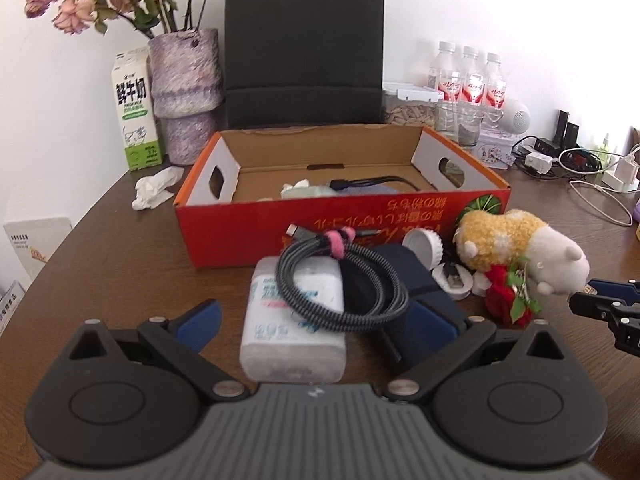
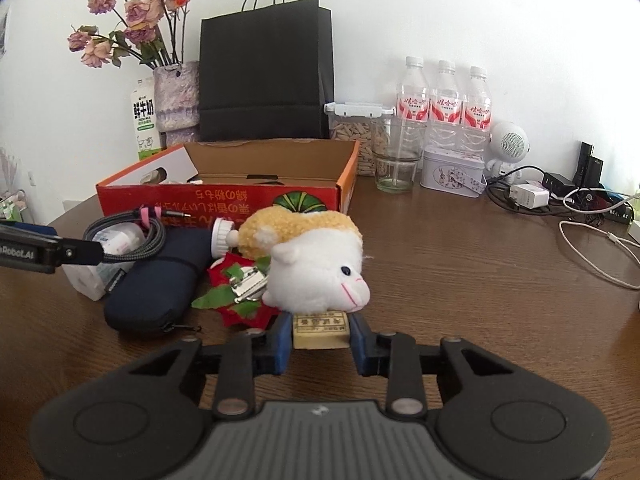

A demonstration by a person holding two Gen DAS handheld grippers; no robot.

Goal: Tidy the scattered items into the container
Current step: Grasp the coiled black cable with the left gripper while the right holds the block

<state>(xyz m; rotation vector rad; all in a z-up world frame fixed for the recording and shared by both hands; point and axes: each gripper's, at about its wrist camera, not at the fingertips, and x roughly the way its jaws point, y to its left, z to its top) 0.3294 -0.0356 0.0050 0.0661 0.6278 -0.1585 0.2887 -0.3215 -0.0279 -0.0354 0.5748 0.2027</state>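
Left wrist view: the left tongs [image 1: 316, 326] stand wide apart over the desk [image 1: 120, 264], their blue pads on either side of a white tissue pack [image 1: 292, 332] with a coiled braided cable [image 1: 340, 284] bound by a pink strap lying on it; a dark blue pouch [image 1: 408, 276] lies just beside the pack, against the right pad. Beyond them sits the open red cardboard box [image 1: 340, 216], with a cable and a tissue packet already inside. To the right lie a white bottle cap [image 1: 424, 246], a plush toy [image 1: 520, 252] and a red fabric flower [image 1: 508, 296], with the right tongs [image 1: 588, 296] at the plush's nose. The right wrist view shows what the other cannot: the right tongs [image 2: 320, 334] are clamped on a small tan block [image 2: 320, 332] with printed characters, just in front of the plush [image 2: 316, 264], and a metal clip [image 2: 250, 284] lies on the flower [image 2: 244, 296]. There the box's inside is mostly hidden by its front wall.
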